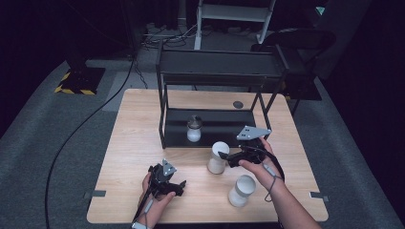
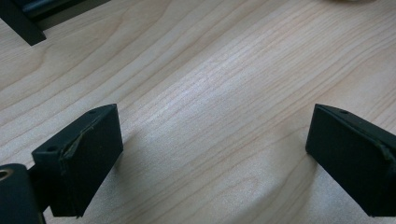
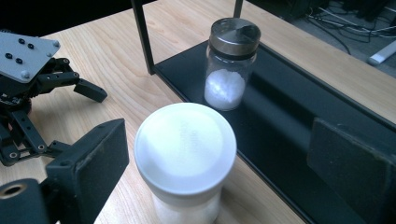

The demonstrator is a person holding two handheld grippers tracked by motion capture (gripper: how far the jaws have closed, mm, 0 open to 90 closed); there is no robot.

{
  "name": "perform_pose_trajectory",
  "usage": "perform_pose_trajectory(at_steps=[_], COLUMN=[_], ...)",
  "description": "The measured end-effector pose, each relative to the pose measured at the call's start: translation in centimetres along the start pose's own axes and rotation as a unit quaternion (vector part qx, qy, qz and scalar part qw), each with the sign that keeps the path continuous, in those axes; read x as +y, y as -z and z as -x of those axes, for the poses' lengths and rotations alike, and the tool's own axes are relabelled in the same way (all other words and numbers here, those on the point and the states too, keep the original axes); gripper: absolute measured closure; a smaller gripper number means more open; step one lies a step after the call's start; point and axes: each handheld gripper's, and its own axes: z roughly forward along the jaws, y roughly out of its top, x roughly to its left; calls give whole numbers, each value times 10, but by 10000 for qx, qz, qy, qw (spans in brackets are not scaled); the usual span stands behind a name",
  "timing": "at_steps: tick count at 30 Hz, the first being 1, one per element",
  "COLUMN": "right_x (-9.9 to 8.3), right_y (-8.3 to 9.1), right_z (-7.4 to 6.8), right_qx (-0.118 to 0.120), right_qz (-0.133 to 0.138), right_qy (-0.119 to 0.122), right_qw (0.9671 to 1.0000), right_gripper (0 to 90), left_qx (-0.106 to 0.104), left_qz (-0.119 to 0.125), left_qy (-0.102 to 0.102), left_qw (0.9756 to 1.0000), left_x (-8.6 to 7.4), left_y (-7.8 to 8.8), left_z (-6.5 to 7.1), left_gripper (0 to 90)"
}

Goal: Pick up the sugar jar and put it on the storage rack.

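- Between the jaws of the right gripper (image 3: 205, 172) stands a white lidded jar (image 3: 185, 154); jaws spread wide on either side, w/ gaps to the jar on both sides, so nothing is gripped.
- High view: right gripper (image 1: 220, 155) reaches leftward from the right hand (image 1: 258, 167), tips at the top of the same white lidded jar (image 1: 218, 158), which sits on the table (image 1: 133, 143) just in front of the black rack (image 1: 165, 95).
- Past the jar in the right gripper view: glass shaker (image 3: 229, 63) w/ metal cap and white powder, upright on the rack's bottom shelf (image 3: 280, 126) (black, glossy). A rack post (image 3: 143, 37) rises to its left.
- Shelf edge runs just beside the jar, under the far-side jaw.
- Second white jar (image 1: 241, 190) stands nearer the person, close under the right forearm, apart from the first.
- Left gripper (image 1: 177, 184) low over bare table at front left, held by the left hand (image 1: 155, 193); well apart from both jars.
- Left gripper view: left gripper (image 2: 212, 154) jaws wide apart, only wood grain between them; a bit of rack foot (image 2: 21, 21) at top-left corner.
- Small dark round spot (image 1: 238, 104) on the table behind the rack; can't tell what it is.
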Motion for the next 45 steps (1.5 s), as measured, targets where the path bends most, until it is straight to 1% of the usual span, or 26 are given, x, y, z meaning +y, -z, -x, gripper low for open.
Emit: perform_pose_trajectory(at_steps=[9,15,22,25,28,31,45], right_x=[6,8,10,11,13,14,18], right_y=[-14,-23,-31,-34,-37,-38,-39], right_z=[2,3,4,4,3,4,6], right_qx=[228,304,368,391,405,413,460], right_qz=[-141,-266,-450,-548,-643,-697,-749], right_qy=[64,127,189,206,261,315,380], right_qw=[9996,9991,9981,9975,9968,9962,9954], right_gripper=[109,144,218,263,304,327,334], left_qx=[1,0,0,0,1,-1,0], left_qz=[4,7,6,6,6,5,3], left_qy=[-3,-7,-6,-6,-6,-5,-2], left_qw=[10000,10000,10000,10000,10000,10000,10000], left_x=[0,0,0,0,0,0,0], left_y=[0,0,0,0,0,0,0], left_z=[0,0,0,0,0,0,0], left_gripper=[38,38,38,38,38,38,38])
